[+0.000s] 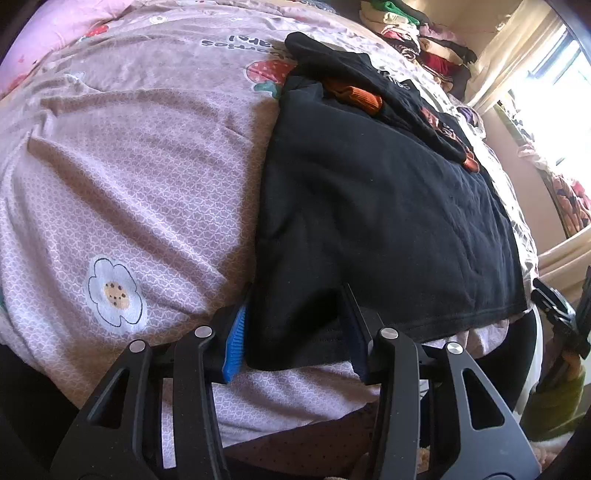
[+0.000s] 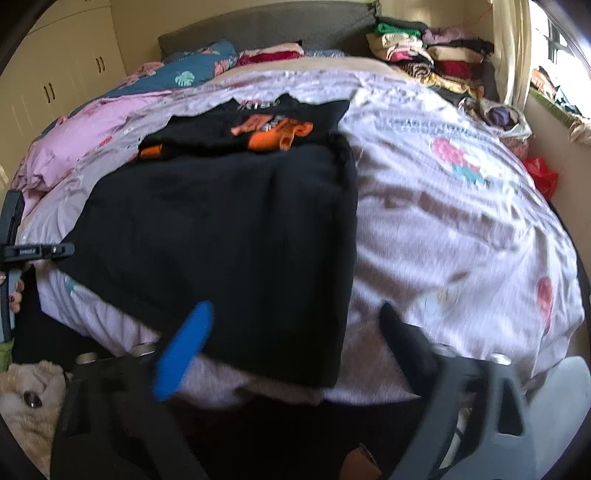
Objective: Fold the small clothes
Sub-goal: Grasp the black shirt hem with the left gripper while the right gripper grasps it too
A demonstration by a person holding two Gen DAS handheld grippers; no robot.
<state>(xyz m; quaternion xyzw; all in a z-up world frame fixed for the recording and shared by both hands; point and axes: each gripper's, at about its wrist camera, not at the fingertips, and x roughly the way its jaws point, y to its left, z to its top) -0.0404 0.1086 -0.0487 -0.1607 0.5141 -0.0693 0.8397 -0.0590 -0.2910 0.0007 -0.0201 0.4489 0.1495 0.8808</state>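
The right gripper (image 2: pixel 295 325) is motion-blurred, its jaws spread over the near hem without seeming to pinch it. The left gripper (image 1: pixel 293 325) clamps the near left corner of the black cotton T-shirt (image 1: pixel 369 206), which lies flat on the pink flowered bedcover (image 1: pixel 129 166), its orange-printed top folded over.

A bed with a grey headboard (image 2: pixel 266 22) and pink strawberry-print quilt (image 2: pixel 461 229) fills the room. Cream wardrobe doors (image 2: pixel 55 77) stand at left; daylight enters a curtained window (image 2: pixel 565 62) at right.
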